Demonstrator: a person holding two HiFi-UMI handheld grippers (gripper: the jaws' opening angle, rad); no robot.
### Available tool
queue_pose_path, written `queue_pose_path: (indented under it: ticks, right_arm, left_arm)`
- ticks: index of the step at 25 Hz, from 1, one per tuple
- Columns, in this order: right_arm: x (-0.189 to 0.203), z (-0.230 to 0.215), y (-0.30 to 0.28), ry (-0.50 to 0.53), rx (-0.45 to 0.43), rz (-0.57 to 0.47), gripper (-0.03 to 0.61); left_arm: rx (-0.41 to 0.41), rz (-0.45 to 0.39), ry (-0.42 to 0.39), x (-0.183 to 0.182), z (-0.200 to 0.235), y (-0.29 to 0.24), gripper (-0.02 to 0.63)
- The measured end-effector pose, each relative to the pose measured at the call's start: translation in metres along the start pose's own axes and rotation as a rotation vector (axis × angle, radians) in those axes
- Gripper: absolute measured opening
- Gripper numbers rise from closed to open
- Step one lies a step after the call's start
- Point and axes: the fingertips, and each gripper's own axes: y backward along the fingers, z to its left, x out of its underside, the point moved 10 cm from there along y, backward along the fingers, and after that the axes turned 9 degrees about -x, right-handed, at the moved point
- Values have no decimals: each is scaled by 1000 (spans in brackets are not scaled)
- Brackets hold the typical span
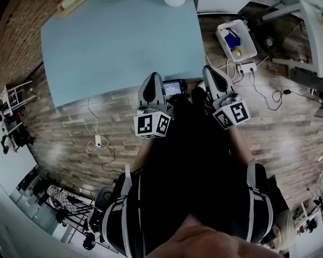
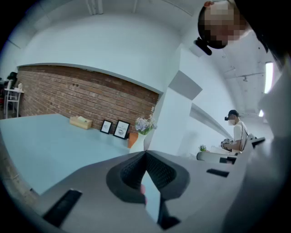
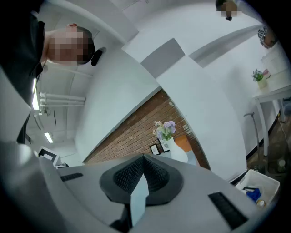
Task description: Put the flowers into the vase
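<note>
A white vase [image 2: 138,142] with pale purple and white flowers [image 2: 143,124] in it stands at the far end of the light blue table [image 1: 116,45], close to the brick wall. The right gripper view shows the same vase [image 3: 169,146] and flowers [image 3: 165,129] far ahead. In the head view only the vase's white base [image 1: 174,2] shows at the top edge. My left gripper [image 1: 153,76] and right gripper [image 1: 211,70] are held close to my body at the table's near edge, far from the vase. Both are shut with nothing between the jaws.
Two framed pictures [image 2: 114,128], a tan box [image 2: 81,122] and an orange object [image 2: 132,139] stand along the brick wall beside the vase. A white bin [image 1: 235,39], a power strip [image 1: 247,67] and cables lie on the wooden floor at the right. A person [image 2: 235,133] sits at another table.
</note>
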Motion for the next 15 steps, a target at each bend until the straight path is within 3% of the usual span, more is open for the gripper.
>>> queue_pose_path:
  ticks: [6,15]
  right_arm:
    - [12,36,42,28,-60,29,18]
    - [40,92,74,27,-39,51,18]
  left_arm:
    - [-34,13,-21,15,-14,69,34]
    - [14,-52,-53,11,1,133,34]
